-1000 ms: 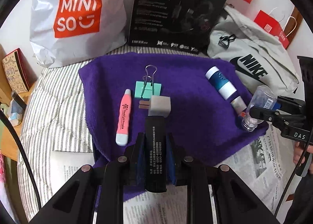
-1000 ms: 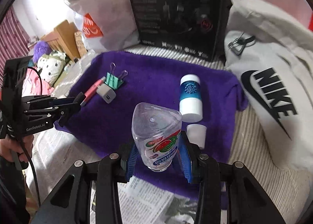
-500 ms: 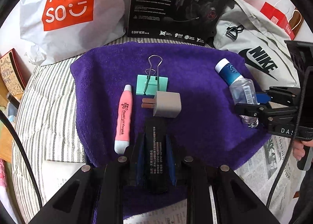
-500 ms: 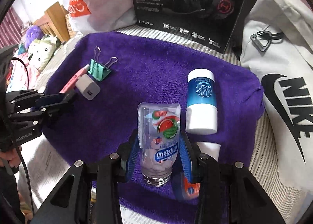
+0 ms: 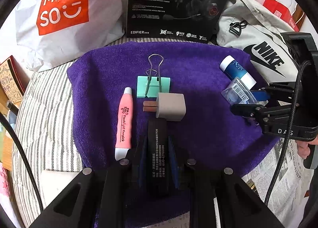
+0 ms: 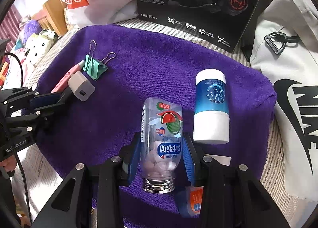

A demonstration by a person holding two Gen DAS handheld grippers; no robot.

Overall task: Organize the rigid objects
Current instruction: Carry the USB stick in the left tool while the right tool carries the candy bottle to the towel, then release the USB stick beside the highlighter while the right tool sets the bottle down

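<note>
Clear plastic bottle [image 6: 162,138] lies on the purple towel [image 6: 139,76] beside one blue-and-white tube [image 6: 211,106], grasped by the right hand-held gripper [image 6: 162,148]; release it parallel. Left hand-held gripper [image 5: 157,148] clasps one black bar [image 5: 157,148] behind one charger [image 5: 171,106], clip [image 5: 153,85], pink earpick [image 5: 124,122].

Striped bed [image 5: 45,104]; purple towel [image 5: 198,68], newspaper [image 5: 282,170], bags directly on it

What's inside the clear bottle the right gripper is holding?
The clear bottle, lying on the purple towel between the right gripper's fingers, holds small pale tablets piled near its open metal neck. The label covers the upper part, so whatever lies behind it cannot be seen.
</note>
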